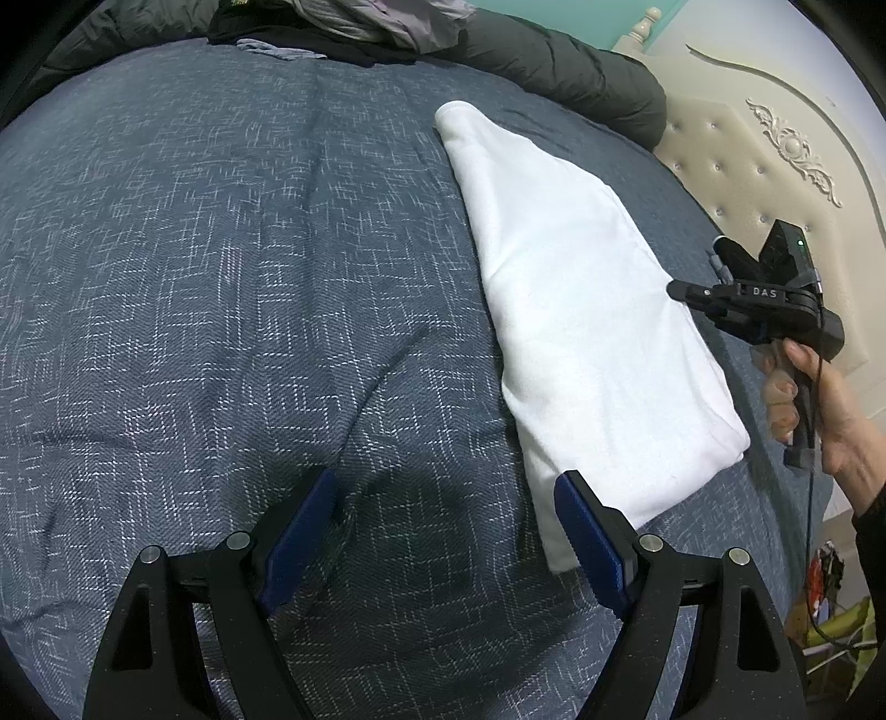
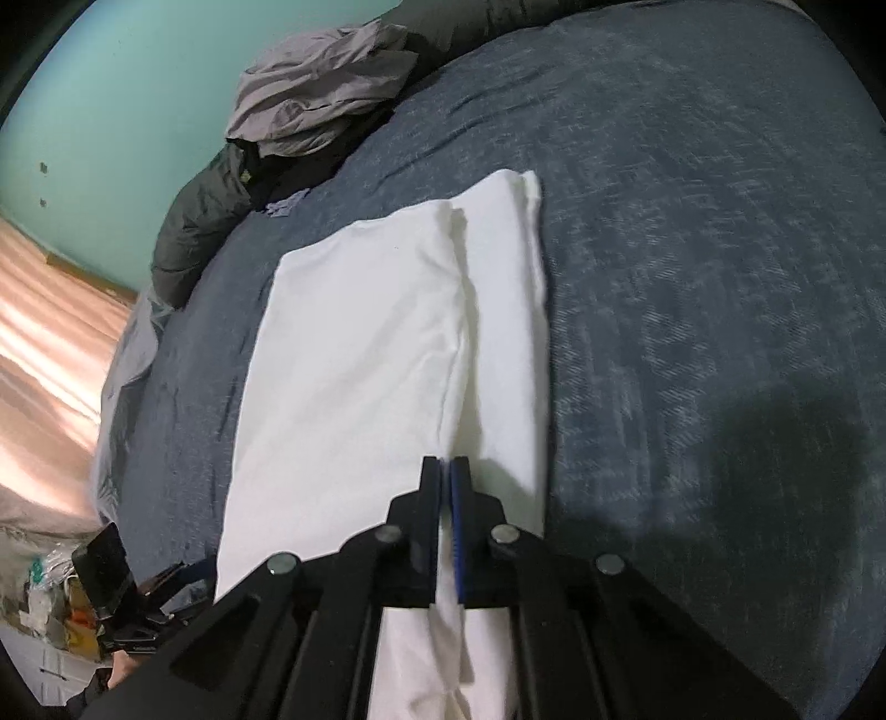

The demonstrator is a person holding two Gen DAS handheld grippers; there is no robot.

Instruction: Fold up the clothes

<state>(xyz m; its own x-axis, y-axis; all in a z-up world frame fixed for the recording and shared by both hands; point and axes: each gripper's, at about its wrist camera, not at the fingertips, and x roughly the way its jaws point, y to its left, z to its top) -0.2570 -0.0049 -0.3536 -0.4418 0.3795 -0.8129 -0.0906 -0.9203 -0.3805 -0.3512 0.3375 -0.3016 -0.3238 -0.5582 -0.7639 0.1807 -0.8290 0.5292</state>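
A white garment [image 1: 581,310] lies folded in a long strip on the blue bedspread [image 1: 232,288]. In the right wrist view its upper layer [image 2: 354,354] ends in a lengthwise edge over a narrower lower layer [image 2: 509,343]. My right gripper [image 2: 446,465] is shut, its tips low over that edge; no cloth shows between the pads. A hand holds it at the garment's right side [image 1: 678,291]. My left gripper [image 1: 448,493] is open over bare bedspread, and its right finger [image 1: 587,531] is just beside the garment's near corner.
A grey crumpled garment [image 2: 321,105] and dark clothes [image 1: 354,47] are piled at the far edge of the bed, next to a dark quilted roll [image 1: 576,77]. The cream padded headboard [image 1: 764,166] rises on the right. Clutter [image 2: 61,603] lies on the floor beside the bed.
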